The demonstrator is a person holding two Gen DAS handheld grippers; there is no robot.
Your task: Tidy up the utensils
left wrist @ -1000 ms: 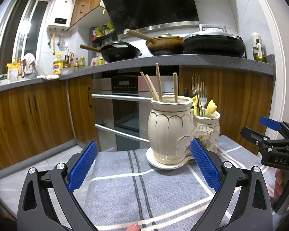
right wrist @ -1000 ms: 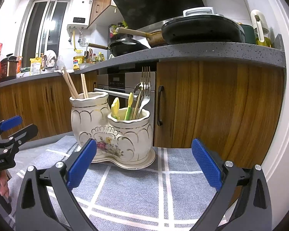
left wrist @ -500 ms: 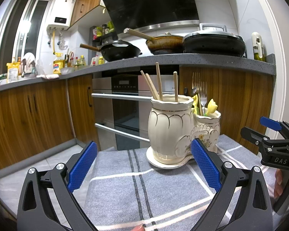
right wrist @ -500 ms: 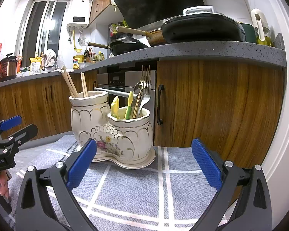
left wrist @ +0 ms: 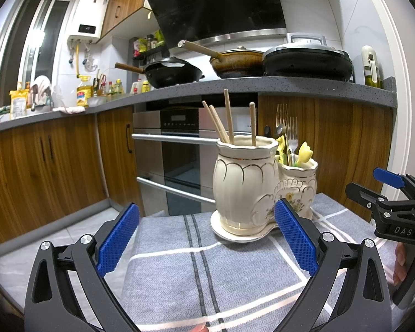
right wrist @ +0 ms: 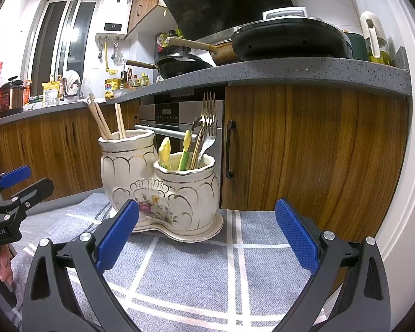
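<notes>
A cream ceramic double utensil holder (left wrist: pixel 251 188) (right wrist: pixel 163 191) stands on a grey checked cloth (left wrist: pixel 196 271) (right wrist: pixel 235 265). Its taller pot holds several wooden chopsticks (left wrist: pixel 228 119) (right wrist: pixel 101 121). The shorter pot holds metal forks (right wrist: pixel 209 127) (left wrist: pixel 286 132) and yellow-green handled utensils (right wrist: pixel 164 152) (left wrist: pixel 303 152). My left gripper (left wrist: pixel 206 238) is open just short of the holder, nothing between its blue pads. My right gripper (right wrist: pixel 206 235) is open too, facing the holder from the other side. Each gripper shows in the other's view: the right gripper (left wrist: pixel 387 193), the left gripper (right wrist: pixel 11 191).
Wooden cabinets (right wrist: pixel 312 149) and an oven (left wrist: pixel 179 149) stand close behind the cloth. A grey counter (left wrist: pixel 290 88) above carries pans. A white wall edge (right wrist: pixel 401 166) borders the right. A person's fingers (left wrist: pixel 401 260) hold the right gripper's handle.
</notes>
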